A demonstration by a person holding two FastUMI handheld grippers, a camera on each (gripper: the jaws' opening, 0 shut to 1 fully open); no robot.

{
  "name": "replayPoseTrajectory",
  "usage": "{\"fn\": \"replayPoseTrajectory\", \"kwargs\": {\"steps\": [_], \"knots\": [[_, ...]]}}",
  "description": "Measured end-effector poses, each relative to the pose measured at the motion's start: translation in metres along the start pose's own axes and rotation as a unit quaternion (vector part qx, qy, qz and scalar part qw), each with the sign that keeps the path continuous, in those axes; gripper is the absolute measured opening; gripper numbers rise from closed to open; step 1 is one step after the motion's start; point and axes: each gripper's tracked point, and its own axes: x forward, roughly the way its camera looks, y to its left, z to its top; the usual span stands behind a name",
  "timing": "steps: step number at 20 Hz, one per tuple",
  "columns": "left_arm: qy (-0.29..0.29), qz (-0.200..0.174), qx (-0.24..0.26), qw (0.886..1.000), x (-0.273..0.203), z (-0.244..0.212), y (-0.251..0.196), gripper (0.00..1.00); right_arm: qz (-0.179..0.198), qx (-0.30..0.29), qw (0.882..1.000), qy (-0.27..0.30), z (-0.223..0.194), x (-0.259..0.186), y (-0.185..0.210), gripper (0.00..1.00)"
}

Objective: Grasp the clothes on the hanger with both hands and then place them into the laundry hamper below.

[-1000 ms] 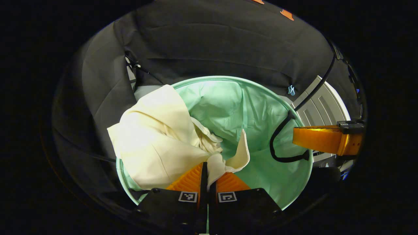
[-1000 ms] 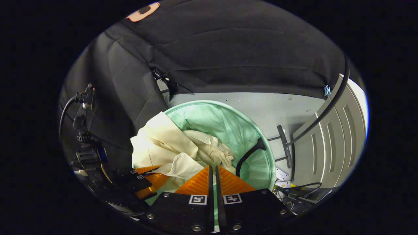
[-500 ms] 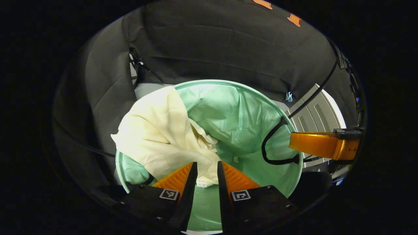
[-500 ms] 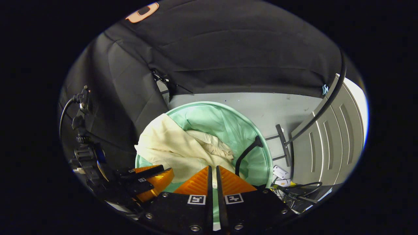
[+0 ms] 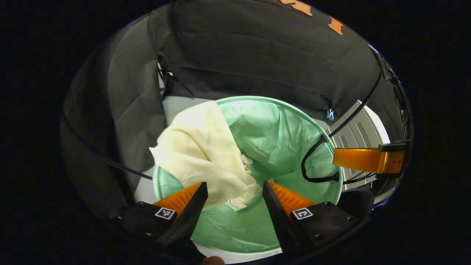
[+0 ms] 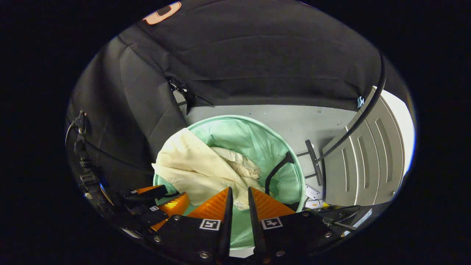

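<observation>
Hovering above the green laundry hamper [image 5: 294,110] with left tongs [image 5: 232,191] wide apart and right tongs [image 6: 239,195] slightly parted, letting the cream clothes [image 5: 198,154] lie draped over its near-left rim, partly inside.

Sharp, evenly lit centre; fisheye-bent, dim edges.

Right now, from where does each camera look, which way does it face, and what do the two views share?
Left gripper view: rides on the left gripper, looking down into the green hamper; its open orange fingers frame the cream garment.
Right gripper view: rides on the right gripper, above the hamper's near rim, facing down; its fingers stand slightly apart.
Shared: hamper, garment, grey cabinet, and each other's gripper.
</observation>
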Motion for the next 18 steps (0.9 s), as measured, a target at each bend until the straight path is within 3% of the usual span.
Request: {"fn": "replayPoseTrajectory", "kwargs": {"steps": [1, 2, 3, 6, 7, 8, 12, 15, 18], "knots": [[-0.010, 0.006, 0.000, 1.000, -0.008, 0.004, 0.005, 0.99, -0.001, 0.002, 1.000, -0.004, 0.001, -0.003, 0.002, 0.29], [-0.021, 0.012, -0.002, 1.000, -0.015, 0.010, 0.008, 1.00, 0.000, 0.001, 1.000, -0.008, 0.002, -0.006, 0.006, 0.39], [-0.031, 0.013, -0.001, 0.999, -0.023, 0.016, 0.009, 0.98, -0.002, -0.005, 1.000, -0.010, 0.001, -0.007, 0.007, 0.39], [-0.069, 0.016, 0.003, 0.997, -0.052, 0.041, 0.008, 0.98, -0.046, -0.018, 0.999, -0.018, 0.003, -0.014, -0.004, 0.87], [-0.085, 0.018, -0.002, 0.996, -0.064, 0.053, 0.009, 0.98, -0.053, -0.019, 0.998, -0.028, 0.007, -0.018, -0.004, 0.83], [-0.100, 0.019, -0.004, 0.995, -0.076, 0.065, 0.010, 0.98, -0.051, -0.022, 0.998, -0.041, 0.015, -0.027, 0.001, 0.94], [-0.177, 0.035, -0.004, 0.984, -0.128, 0.110, 0.022, 0.98, -0.026, -0.042, 0.993, -0.104, 0.052, -0.065, 0.017, 0.94], [-0.239, 0.038, -0.024, 0.970, -0.178, 0.147, 0.030, 0.98, -0.015, -0.047, 0.987, -0.151, 0.076, -0.097, 0.019, 0.94], [-0.309, 0.041, -0.051, 0.949, -0.228, 0.187, 0.039, 0.98, -0.013, -0.053, 0.979, -0.195, 0.101, -0.131, 0.022, 0.94]]}}
